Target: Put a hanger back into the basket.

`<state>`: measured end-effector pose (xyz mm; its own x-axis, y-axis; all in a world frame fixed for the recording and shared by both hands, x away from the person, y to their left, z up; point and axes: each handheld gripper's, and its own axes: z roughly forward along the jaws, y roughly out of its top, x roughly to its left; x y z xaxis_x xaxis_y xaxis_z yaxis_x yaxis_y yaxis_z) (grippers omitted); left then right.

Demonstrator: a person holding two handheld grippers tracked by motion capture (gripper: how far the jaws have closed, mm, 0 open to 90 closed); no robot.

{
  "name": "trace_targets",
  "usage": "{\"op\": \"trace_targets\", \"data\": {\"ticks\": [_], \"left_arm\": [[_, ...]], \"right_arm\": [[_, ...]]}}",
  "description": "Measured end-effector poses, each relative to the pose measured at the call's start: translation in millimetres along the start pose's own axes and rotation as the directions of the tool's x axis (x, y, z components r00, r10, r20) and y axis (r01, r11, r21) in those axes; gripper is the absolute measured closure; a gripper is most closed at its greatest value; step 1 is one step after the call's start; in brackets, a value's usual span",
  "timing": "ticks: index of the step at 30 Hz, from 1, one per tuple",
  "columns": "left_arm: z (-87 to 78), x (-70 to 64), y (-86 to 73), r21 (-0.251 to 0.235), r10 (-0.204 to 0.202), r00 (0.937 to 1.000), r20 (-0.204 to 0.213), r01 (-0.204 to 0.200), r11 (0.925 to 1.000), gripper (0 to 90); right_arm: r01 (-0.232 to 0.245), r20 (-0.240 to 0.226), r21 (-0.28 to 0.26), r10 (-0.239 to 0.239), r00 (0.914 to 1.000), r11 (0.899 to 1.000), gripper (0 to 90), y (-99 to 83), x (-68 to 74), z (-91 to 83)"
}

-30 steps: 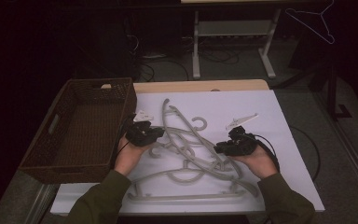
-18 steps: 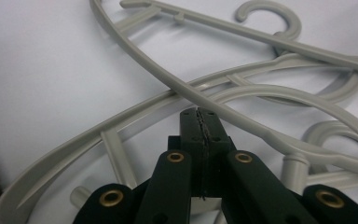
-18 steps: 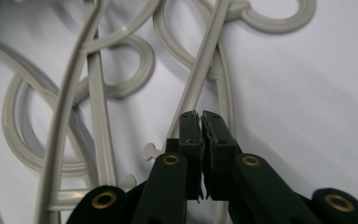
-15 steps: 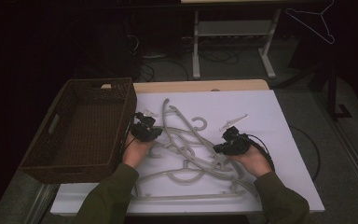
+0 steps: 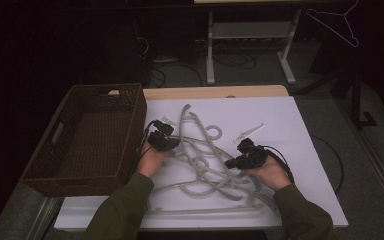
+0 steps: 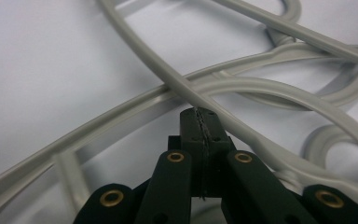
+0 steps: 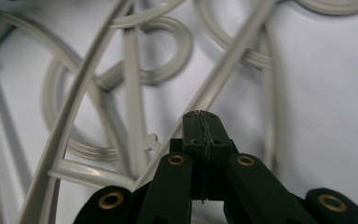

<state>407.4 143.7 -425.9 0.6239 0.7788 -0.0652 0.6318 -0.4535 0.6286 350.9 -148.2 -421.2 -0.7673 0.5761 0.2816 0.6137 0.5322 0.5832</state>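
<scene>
- Now, at the far left, the brown basket (image 5: 87, 135) sits on the table with its open top up, just beside the white sheet (image 5: 290, 130).
- The left gripper (image 5: 164, 141) has slid a little toward the middle since the picture before; its two black jaws are pressed tight together with nothing between them.
- In the left gripper view, the tips sit right at a grey hanger bar (image 6: 223, 116), which the high view is too small to show.
- The pile of grey hangers (image 5: 205, 160) lies tangled in the middle of the sheet, between both hands.
- The right gripper (image 5: 240, 159) has also come in closer to the pile; its jaws are squeezed together and hold nothing.
- In the right gripper view, a thin hanger arm (image 7: 223, 79) runs up past the tips.
- A small white clip (image 5: 249, 132) lies alone farther back.
- The right side of the sheet has lots of bare room.
</scene>
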Motion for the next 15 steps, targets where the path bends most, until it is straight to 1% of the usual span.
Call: {"op": "trace_targets", "data": {"ticks": [1,2,3,4,5,6,7,8,9,10,11,12,13,14,15], "left_arm": [[0.9,-1.5,1.2,0.004,0.004,1.0,0.006,-0.004,1.0,90.0],[2.0,-3.9,3.5,0.005,0.012,0.9998,0.016,-0.012,0.9999,89.9],[2.2,-4.4,4.9,0.013,0.021,0.9995,0.021,-0.021,0.9997,90.0],[2.2,-4.4,4.9,0.013,0.021,0.9995,0.021,-0.021,0.9997,90.0],[2.9,-5.2,6.2,0.018,0.026,0.9994,0.022,-0.026,0.9995,90.0],[4.3,-5.9,9.1,0.02,0.034,0.9989,0.033,-0.035,0.9992,90.0],[4.3,-5.9,9.1,0.02,0.034,0.9989,0.033,-0.035,0.9992,89.9],[4.9,-6.0,10.7,0.022,0.039,0.9985,0.038,-0.04,0.999,89.9],[6.4,-7.4,12.2,0.015,0.034,0.9984,0.044,-0.035,0.9993,90.0],[7.7,-8.1,13.8,0.011,0.037,0.9982,0.048,-0.037,0.9993,89.9],[8.8,-8.6,15.6,0.015,0.036,0.9981,0.051,-0.036,0.9992,90.0],[9.6,-8.8,17.5,0.02,0.047,0.9973,0.056,-0.048,0.9986,90.0],[11.1,-10.3,19.2,0.017,0.049,0.9971,0.058,-0.05,0.9986,90.0],[12.5,-11.7,21.0,0.016,0.053,0.997,0.056,-0.054,0.9984,90.0],[13.2,-12.4,22.9,0.025,0.068,0.9958,0.062,-0.07,0.9973,90.0]], "right_arm": [[0.006,-0.008,-0.001,-0.006,0.9999,1.0,89.9,0.3,1.6,1.1],[0.023,-0.001,0.005,-0.023,0.9997,1.0,89.9,0.5,4.2,3.1],[0.023,-0.012,0.007,-0.023,0.9997,1.0,89.9,0.4,4.8,3.4],[0.023,-0.012,0.007,-0.023,0.9997,1.0,89.9,0.4,4.8,3.4],[0.014,-0.026,0.009,-0.014,0.9996,1.0,89.9,0.1,5.8,3.3],[0.02,-0.038,0.007,-0.02,0.9991,1.0,89.9,-0.3,6.7,4.5],[0.02,-0.038,0.007,-0.02,0.9991,1.0,89.9,-0.3,6.7,4.5],[0.016,-0.058,0.004,-0.016,0.9982,1.0,89.9,-0.1,8.0,5.0],[0.016,-0.059,0.004,-0.016,0.9981,1.0,89.9,-0.1,9.2,6.0],[0.034,-0.055,0.002,-0.034,0.9979,0.999,89.9,0.1,9.5,7.4],[0.038,-0.053,-0.003,-0.038,0.9979,0.999,89.9,0.7,10.6,8.2],[0.028,-0.064,-0.008,-0.029,0.9975,1.0,89.9,1.6,11.9,8.1],[0.022,-0.075,-0.013,-0.023,0.997,1.0,89.9,2.6,13.0,8.2],[0.025,-0.087,-0.018,-0.027,0.9958,1.0,89.9,3.4,13.9,8.7],[0.036,-0.084,-0.019,-0.038,0.9958,0.999,89.9,3.9,14.4,10.4]]}}
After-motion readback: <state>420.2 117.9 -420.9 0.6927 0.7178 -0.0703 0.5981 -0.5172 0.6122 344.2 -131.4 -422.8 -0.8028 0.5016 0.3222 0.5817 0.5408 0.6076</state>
